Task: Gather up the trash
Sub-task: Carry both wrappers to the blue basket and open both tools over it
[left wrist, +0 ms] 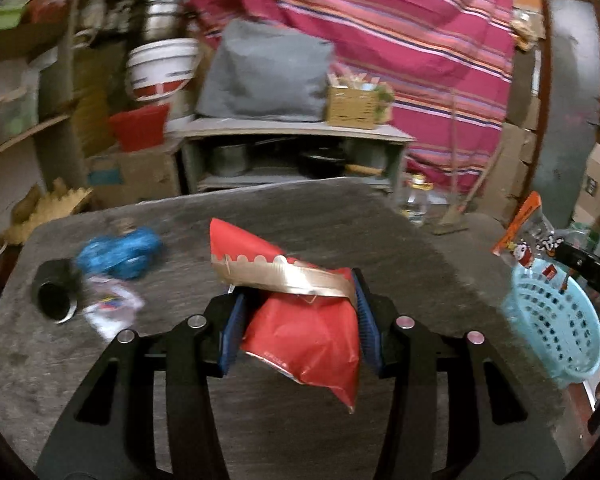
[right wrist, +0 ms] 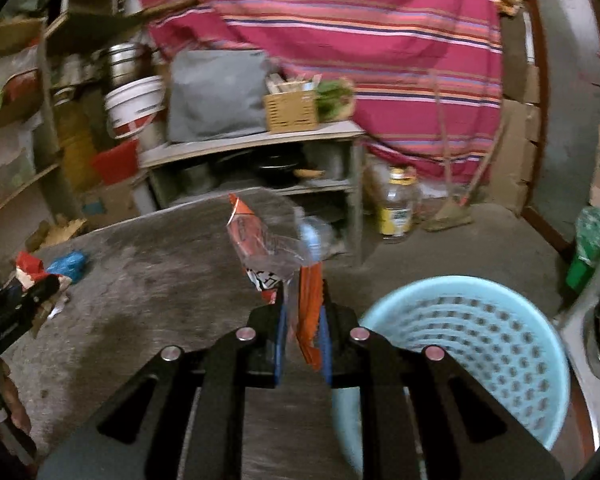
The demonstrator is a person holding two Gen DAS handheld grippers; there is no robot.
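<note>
Left wrist view: left gripper (left wrist: 300,300) clamps red bag (left wrist: 304,332), frame centre | right gripper (right wrist: 304,316) pinches clear wrapper (right wrist: 268,240) | both lifted for basket (right wrist: 520,420), lower right

The blue wrapper (left wrist: 118,253) left of the left gripper's jaws is smeared by motion, its print unreadable. The white scrap (left wrist: 112,310) beside it is blurred too. The clear wrapper (right wrist: 272,236) above the right gripper's jaws is hazy. The basket (right wrist: 500,360) right of them is cut off below.

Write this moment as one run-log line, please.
left hand-held gripper: holds red bag | right hand-held gripper: holds clear wrapper | blue basket: beside
</note>
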